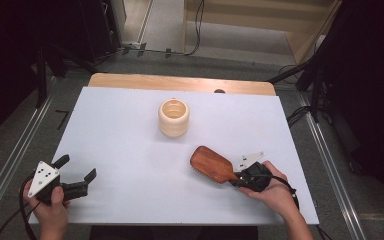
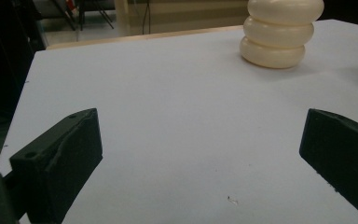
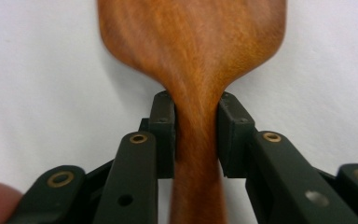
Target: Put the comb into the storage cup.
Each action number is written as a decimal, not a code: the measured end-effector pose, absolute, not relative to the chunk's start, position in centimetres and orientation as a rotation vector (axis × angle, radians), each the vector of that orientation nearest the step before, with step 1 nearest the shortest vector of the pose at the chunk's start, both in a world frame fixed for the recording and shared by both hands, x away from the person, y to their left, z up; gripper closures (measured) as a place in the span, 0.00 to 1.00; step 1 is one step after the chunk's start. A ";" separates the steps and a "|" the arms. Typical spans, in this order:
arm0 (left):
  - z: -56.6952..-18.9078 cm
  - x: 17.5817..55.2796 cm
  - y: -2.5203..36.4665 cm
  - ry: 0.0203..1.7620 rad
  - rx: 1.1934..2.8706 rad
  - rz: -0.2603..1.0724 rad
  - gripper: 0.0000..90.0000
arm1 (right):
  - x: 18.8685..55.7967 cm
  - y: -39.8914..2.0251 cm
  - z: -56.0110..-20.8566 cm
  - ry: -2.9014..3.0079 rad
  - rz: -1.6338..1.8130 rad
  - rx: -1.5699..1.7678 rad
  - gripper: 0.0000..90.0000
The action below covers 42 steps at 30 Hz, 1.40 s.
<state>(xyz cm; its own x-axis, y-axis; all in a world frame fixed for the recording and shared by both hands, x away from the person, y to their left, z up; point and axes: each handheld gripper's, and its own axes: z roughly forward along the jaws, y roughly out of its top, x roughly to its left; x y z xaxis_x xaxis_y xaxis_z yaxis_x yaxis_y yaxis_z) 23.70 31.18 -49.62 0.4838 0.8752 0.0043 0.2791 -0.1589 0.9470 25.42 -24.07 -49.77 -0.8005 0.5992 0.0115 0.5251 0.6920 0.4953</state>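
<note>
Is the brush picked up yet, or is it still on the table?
Done: the right gripper has its jaws closed on the wooden hairbrush at the neck of its handle. In hand: the grab; the brush appears to lie bristles-down on the white table. Left: lifting and moving it. The left gripper waits open, and the cream ridged cup is untouched.

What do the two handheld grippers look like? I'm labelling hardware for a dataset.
Both are black. The left gripper carries a grey three-cornered plate with dark dots and trails a black cable. The right gripper has blocky black fingers, brass-ringed pivot holes and its own plate.
</note>
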 end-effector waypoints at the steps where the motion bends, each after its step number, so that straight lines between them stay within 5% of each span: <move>1: -49.6 23.7 31.2 0.996 1.694 0.720 0.00 | 25.3 -24.1 -49.8 2.743 0.734 0.894 0.78; 30: -49.1 23.8 30.4 0.977 1.741 0.736 0.00 | 24.1 -23.8 -49.4 2.537 1.093 0.881 0.78; 42: -48.2 23.4 28.0 0.935 1.694 0.643 0.00 | 23.5 -23.4 -48.8 2.472 1.191 0.899 0.78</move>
